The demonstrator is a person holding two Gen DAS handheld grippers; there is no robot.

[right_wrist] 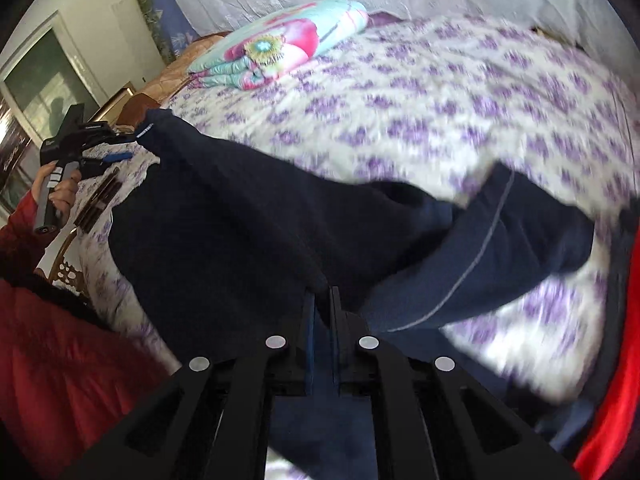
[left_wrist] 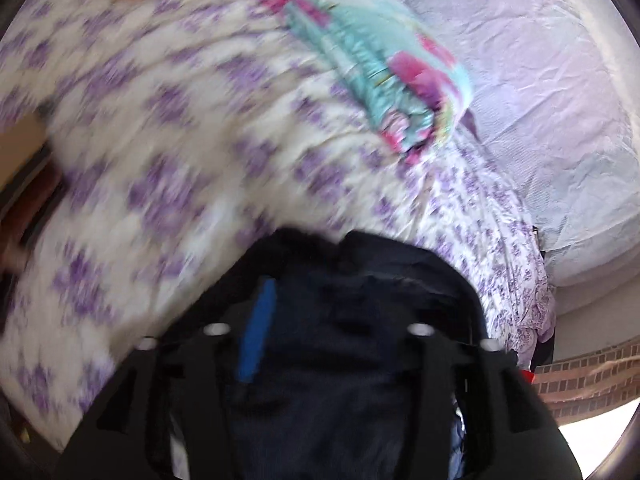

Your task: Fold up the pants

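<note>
The bed (right_wrist: 460,92) carries the dark pants (right_wrist: 248,216), spread across its flowered sheet near the front edge, so the fold should be drawn flat and level over it. The right gripper (right_wrist: 324,304) is pinched tight on the cloth and should keep tension. The left gripper (left_wrist: 332,320) stands partly wide over the pants, not pressing on them, and needs a fresh grasp.

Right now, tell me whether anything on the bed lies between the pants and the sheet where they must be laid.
Nothing visible does. The right gripper is shut on the pants over bare floral sheet; the folded quilt lies farther back, apart from them.
</note>
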